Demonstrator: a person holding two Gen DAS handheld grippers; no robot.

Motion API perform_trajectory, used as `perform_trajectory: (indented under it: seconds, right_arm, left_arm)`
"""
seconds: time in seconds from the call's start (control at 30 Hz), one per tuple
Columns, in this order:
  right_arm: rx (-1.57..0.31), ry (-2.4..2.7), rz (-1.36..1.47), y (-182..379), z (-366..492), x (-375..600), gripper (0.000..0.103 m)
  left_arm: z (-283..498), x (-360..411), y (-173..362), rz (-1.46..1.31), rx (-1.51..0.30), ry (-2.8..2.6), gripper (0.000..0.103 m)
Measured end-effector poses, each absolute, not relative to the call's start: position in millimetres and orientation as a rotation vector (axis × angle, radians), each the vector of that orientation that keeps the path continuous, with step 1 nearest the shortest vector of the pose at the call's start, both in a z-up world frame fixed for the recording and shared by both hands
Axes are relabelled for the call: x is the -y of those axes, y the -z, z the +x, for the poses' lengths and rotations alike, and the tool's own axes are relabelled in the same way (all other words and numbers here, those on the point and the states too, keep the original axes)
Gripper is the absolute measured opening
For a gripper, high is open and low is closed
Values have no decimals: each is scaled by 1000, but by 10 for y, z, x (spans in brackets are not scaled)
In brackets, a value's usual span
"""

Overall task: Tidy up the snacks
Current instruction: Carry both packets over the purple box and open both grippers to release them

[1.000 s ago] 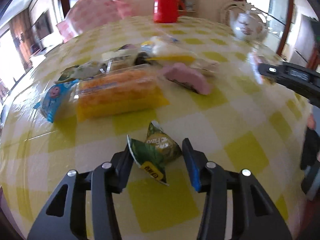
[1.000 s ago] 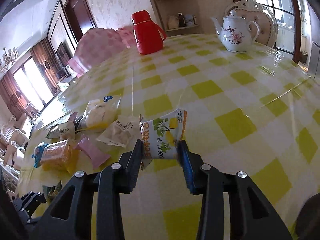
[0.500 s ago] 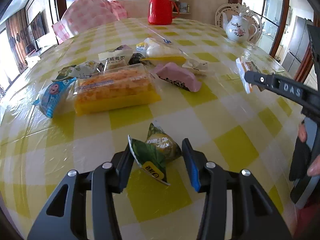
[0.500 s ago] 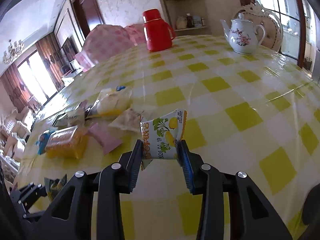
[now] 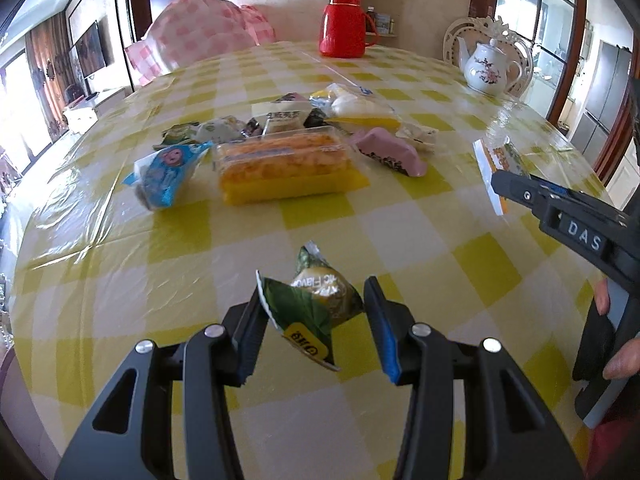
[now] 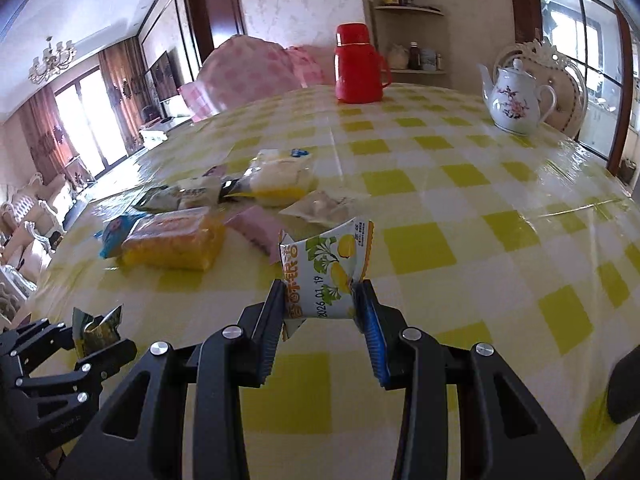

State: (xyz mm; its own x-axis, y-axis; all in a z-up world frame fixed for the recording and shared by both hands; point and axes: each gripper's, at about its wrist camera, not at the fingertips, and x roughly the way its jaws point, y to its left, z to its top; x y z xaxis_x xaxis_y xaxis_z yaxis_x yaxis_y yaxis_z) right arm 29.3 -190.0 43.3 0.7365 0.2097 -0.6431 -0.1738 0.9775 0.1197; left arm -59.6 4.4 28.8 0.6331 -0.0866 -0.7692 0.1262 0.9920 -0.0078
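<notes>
My left gripper is shut on a green snack packet and holds it just above the yellow-check table. My right gripper is shut on a white packet with a lemon print. In the left wrist view the right gripper reaches in from the right with its white packet. In the right wrist view the left gripper shows at the lower left with the green packet. A pile of snacks lies beyond both: an orange cake pack, a blue packet and a pink packet.
A red thermos stands at the table's far edge and a white flowered teapot at the far right. Chairs with pink check covers stand behind the table. A hand shows at the right edge.
Both grippers have travelled across the table with their packets still gripped. The right gripper has come closer to the left one and to the snack pile. The pile itself has not moved.
</notes>
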Motion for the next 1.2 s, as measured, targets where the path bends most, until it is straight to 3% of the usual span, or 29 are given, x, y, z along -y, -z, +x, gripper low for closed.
perform_trajectory:
  seconds: [0.67, 1.2]
  right_arm:
    - [-704, -406, 82, -547, -504, 1257, 38]
    - [-718, -622, -80, -601, -1216, 88, 38]
  left_arm:
    - [-1115, -553, -425, 106, -863, 60, 48]
    - [-1785, -1600, -406, 124, -869, -65, 48]
